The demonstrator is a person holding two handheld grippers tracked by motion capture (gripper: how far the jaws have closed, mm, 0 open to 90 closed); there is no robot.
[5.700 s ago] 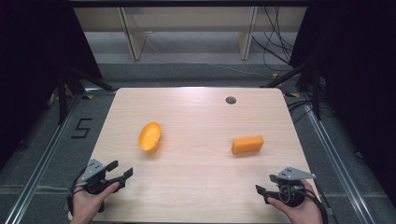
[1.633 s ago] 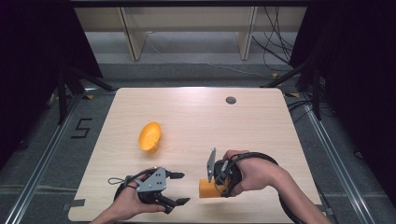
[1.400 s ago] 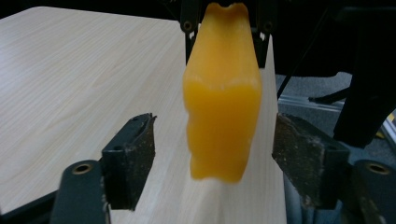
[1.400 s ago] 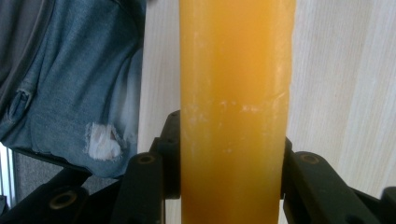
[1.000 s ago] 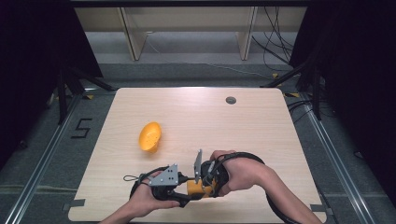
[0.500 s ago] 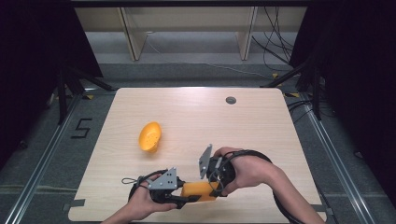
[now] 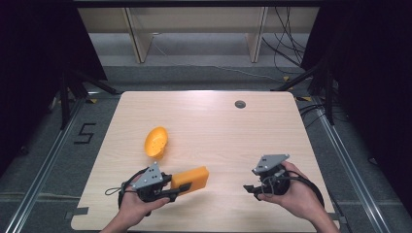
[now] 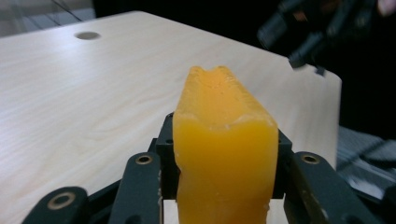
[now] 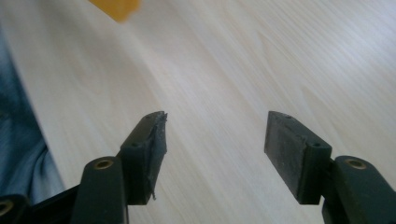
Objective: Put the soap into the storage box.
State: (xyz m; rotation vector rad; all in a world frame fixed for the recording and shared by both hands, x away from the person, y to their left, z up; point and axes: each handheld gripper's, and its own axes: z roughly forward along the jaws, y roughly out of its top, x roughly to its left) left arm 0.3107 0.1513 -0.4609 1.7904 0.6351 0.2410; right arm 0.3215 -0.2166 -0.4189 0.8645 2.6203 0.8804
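An orange foam block (image 7: 190,178) sits near the table's front edge, and my left gripper (image 7: 182,189) is shut on its near end. In the left gripper view the block (image 8: 224,140) stands squeezed between the two black jaws. My right gripper (image 7: 248,188) is off to the block's right, apart from it and open. Its jaws have just opened and then eased in a little, and nothing lies between them (image 9: 215,149). A corner of the block (image 9: 116,8) shows at the top of the right gripper view.
An orange oval bowl-like piece (image 7: 156,141) lies on the wooden table (image 7: 272,141) behind the left hand. A small dark round hole (image 7: 240,104) sits near the far edge. The other gripper (image 8: 317,28) shows blurred past the block.
The right gripper let go of the orange block and drew away to the right. The left gripper closed on the block and shifted slightly left with it.
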